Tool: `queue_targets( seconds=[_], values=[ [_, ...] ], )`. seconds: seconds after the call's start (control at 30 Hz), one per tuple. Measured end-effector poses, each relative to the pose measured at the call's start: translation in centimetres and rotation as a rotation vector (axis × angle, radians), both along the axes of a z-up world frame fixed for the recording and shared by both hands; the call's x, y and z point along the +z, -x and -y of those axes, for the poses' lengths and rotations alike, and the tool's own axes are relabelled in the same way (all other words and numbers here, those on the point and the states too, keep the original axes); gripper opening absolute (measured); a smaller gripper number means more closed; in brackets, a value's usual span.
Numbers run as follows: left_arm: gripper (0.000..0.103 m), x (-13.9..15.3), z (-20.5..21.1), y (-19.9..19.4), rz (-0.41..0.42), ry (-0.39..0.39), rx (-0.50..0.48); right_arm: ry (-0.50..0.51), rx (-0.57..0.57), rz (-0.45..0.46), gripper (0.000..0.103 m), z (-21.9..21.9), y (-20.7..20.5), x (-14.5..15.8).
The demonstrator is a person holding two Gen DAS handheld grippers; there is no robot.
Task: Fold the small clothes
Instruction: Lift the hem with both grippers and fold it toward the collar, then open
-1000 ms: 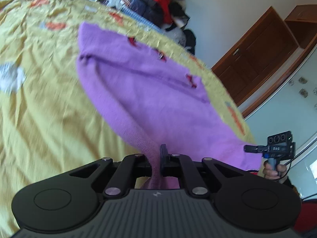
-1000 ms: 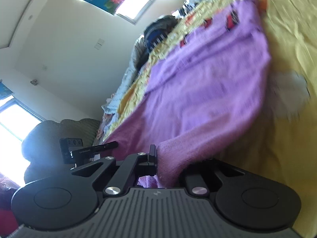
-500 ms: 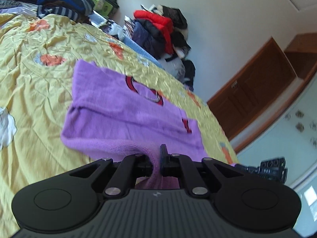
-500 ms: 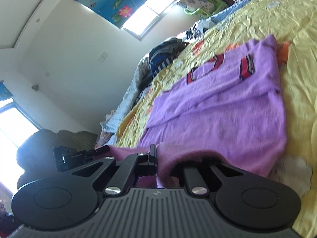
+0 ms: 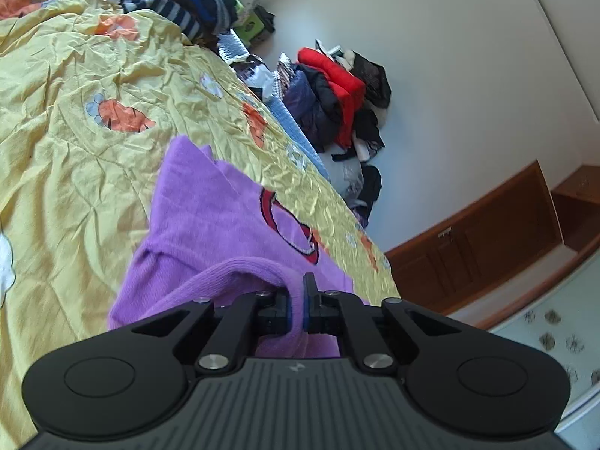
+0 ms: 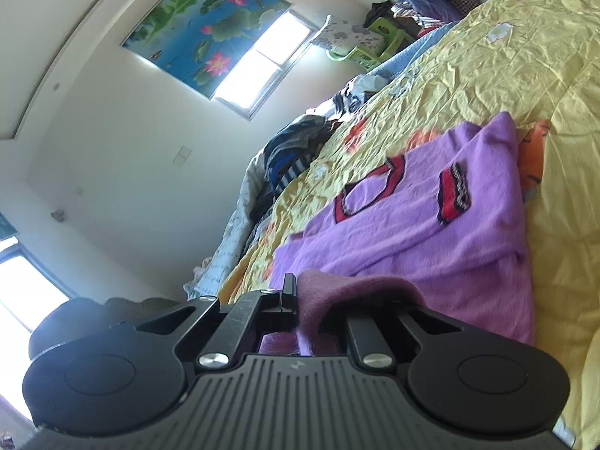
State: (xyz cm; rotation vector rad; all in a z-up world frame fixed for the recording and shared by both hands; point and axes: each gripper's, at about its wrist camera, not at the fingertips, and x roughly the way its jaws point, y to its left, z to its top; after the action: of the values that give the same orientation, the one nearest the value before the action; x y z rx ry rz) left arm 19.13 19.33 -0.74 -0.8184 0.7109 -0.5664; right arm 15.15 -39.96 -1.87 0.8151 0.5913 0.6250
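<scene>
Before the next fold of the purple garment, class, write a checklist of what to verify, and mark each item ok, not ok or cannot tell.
1. Left tongs clamped on the purple garment: ok.
2. Right tongs clamped on its hem: ok.
3. Far part of the garment lying on the yellow bedspread: ok.
4. Garment lying smooth: not ok, ridges show.
5. Held edge level between both tongs: cannot tell.

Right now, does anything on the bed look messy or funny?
The purple sweater is not flat: both tongs, left and right, pinch its near edge up into a hump. The yellow bedsheet under it is very wrinkled, and loose clothes sit heaped at the far end of the bed.
</scene>
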Motion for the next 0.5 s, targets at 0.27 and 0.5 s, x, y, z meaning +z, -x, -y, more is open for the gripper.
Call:
queue_targets(
  seconds=[0.27, 0.5],
  values=[
    [0.005, -0.2, 0.0, -3.3, -0.039, 0.005, 0.043, -0.031, -0.047, -0.03, 0.01, 0.6, -3.1, -1.4],
    [0.005, -3.0, 0.6, -4.4, -0.094, -0.052, 0.018, -0.028, -0.081, -0.103, 0.011, 0.9, -5.0, -3.5]
  ],
)
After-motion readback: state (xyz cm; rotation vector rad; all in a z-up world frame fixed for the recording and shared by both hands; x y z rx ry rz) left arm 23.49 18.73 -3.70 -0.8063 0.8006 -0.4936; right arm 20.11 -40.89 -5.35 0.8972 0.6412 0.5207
